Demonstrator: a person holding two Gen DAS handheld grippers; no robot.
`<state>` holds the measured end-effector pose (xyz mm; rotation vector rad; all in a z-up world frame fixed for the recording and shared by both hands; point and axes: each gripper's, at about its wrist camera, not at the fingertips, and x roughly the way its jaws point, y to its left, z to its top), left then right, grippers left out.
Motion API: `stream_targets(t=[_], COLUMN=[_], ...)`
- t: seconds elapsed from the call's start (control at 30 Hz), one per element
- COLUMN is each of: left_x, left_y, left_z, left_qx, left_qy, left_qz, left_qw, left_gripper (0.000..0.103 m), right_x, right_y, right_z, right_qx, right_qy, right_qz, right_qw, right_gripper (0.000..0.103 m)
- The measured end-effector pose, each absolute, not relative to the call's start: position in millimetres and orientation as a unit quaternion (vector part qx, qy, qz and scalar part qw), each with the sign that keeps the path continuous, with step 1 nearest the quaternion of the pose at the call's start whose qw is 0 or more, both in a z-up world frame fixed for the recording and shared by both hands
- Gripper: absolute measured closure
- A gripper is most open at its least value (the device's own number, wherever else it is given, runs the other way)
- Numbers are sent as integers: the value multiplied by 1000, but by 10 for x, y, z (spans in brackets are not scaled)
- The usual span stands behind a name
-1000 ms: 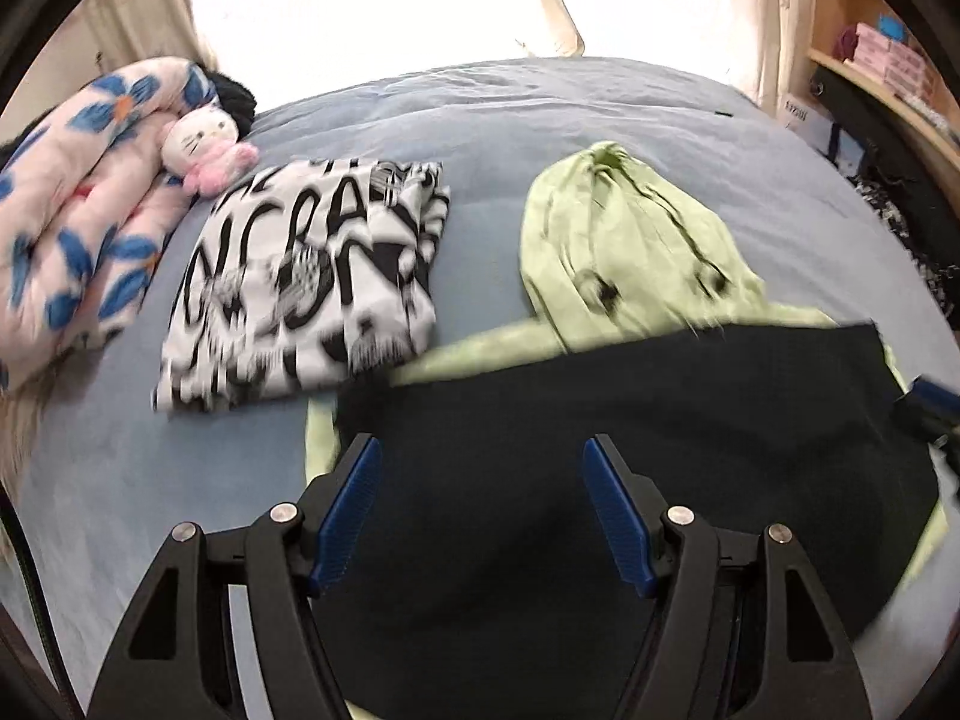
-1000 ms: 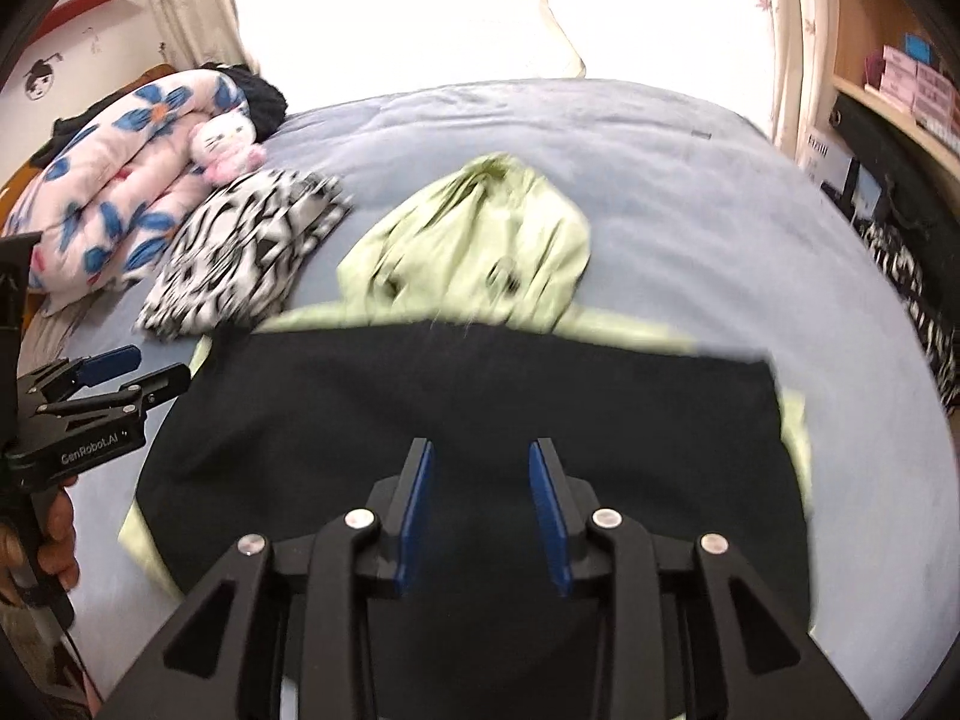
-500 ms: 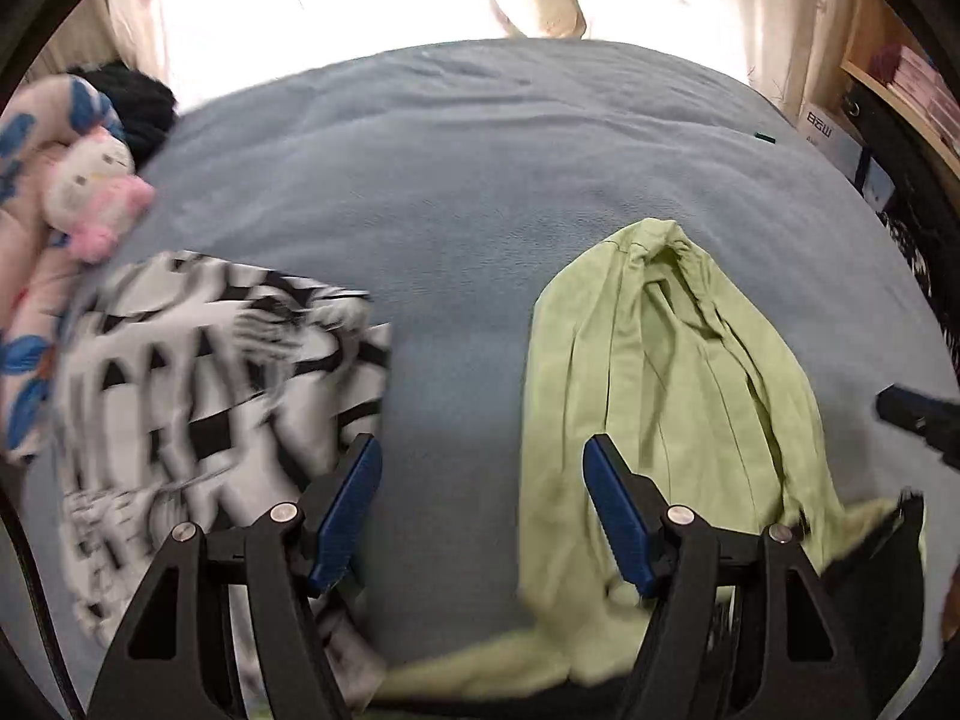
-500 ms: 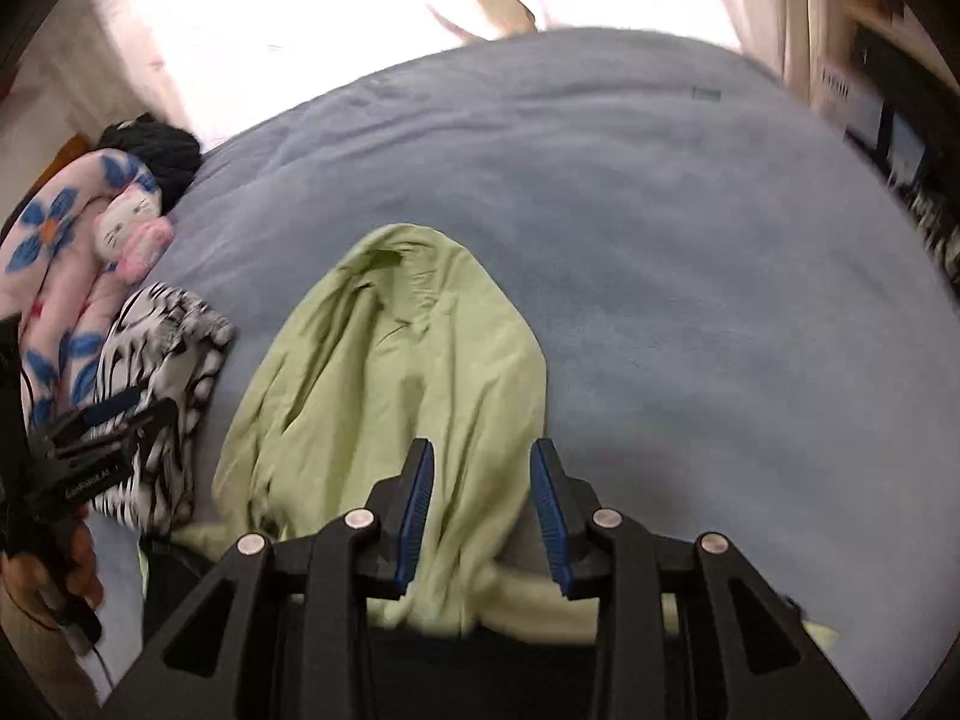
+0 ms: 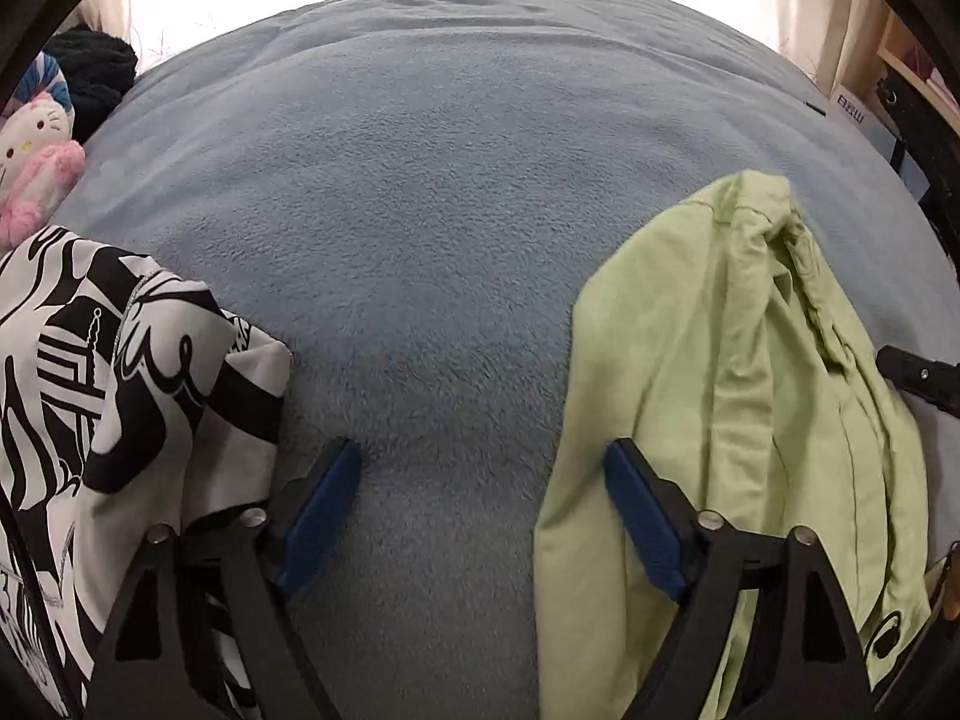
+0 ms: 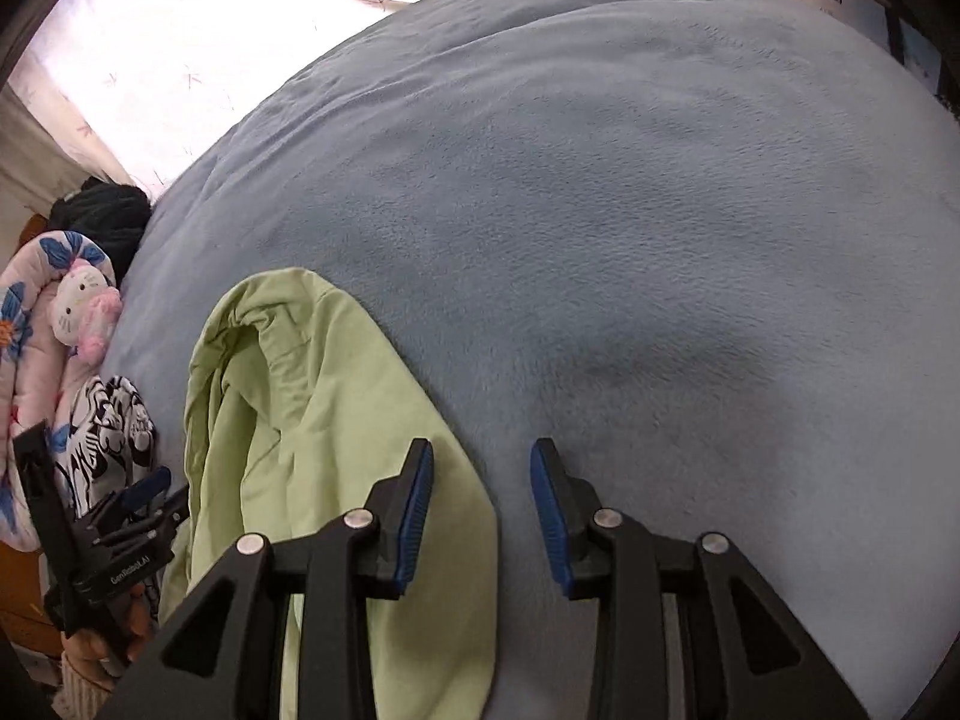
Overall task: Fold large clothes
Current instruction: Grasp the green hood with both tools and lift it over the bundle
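A light green hooded garment [image 5: 738, 396] lies on the blue-grey bed cover [image 5: 456, 192]; its hood end also shows in the right wrist view [image 6: 312, 420]. My left gripper [image 5: 480, 504] is open and empty, over bare cover between the green garment and a folded black-and-white patterned garment [image 5: 102, 396]. My right gripper [image 6: 480, 510] is open and empty, its left finger over the green garment's right edge. The left gripper also shows in the right wrist view [image 6: 141, 504], and the right gripper's tip at the right edge of the left wrist view [image 5: 918, 375].
A Hello Kitty plush [image 6: 84, 306] and a flowered quilt [image 6: 24, 372] lie at the bed's left side, with a dark bundle [image 6: 105, 222] behind. Curtains and a bright window stand beyond the bed. Shelving and a box [image 6: 840, 0] are at the right.
Both grippers have moved forward along the bed. The black part of the garment, in front of them a second ago, has dropped out of view below. Both stayed open.
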<state>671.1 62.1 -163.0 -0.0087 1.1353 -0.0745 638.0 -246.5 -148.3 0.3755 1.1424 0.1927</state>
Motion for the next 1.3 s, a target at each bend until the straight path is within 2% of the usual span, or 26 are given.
stream_targets(t=[0.13,0.3,0.4,0.43,0.47,0.5,0.53,0.57,0.6,0.67,0.83,0.93,1.13,1.3], left_x=[6723,6736,6758,6769,6783,6785,6804,6819,6814,6773,6634,6382,5425,4657], left_y=[734,503,434,432,459,499,539,573,572,495,512,614,817,841], left_z=[-1554,-1621,-1672,-1677,-1684,-1688,-1678,-1664,-1645,-1598,-1340,-1013,-139,304], left_qx=[-61,2,13,10,6,-8,-27,-41,-41,-12,-30,-27,-25,-24], left_qy=[533,539,532,525,523,522,524,527,527,520,501,487,467,470], left_qz=[-77,-84,-77,-73,-69,-73,-83,-92,-90,-77,-43,-44,-75,-101], left_qw=[841,838,843,848,850,850,847,844,844,851,864,872,881,877], left_gripper=[20,20,23,37,46,64,90,98,99,101,102,102,102,101], right_x=[6431,6433,6476,6488,6499,6506,6510,6509,6501,6444,6204,5947,5148,4218], right_y=[-2386,-2249,-2192,-2174,-2151,-2140,-2116,-2075,-2053,-1989,-1966,-2031,-2082,-2091], right_z=[-1529,-1545,-1552,-1558,-1559,-1559,-1549,-1535,-1518,-1426,-1052,-713,125,620], right_qx=[191,172,164,160,155,148,134,116,105,85,74,70,48,3], right_qy=[534,529,529,529,528,529,529,529,527,516,480,459,412,385], right_qz=[115,118,117,115,115,113,107,108,109,104,98,114,145,152], right_qw=[815,823,824,826,827,828,831,834,836,846,869,878,898,910], right_gripper=[66,51,49,49,49,51,56,71,86,93,96,96,96,96])
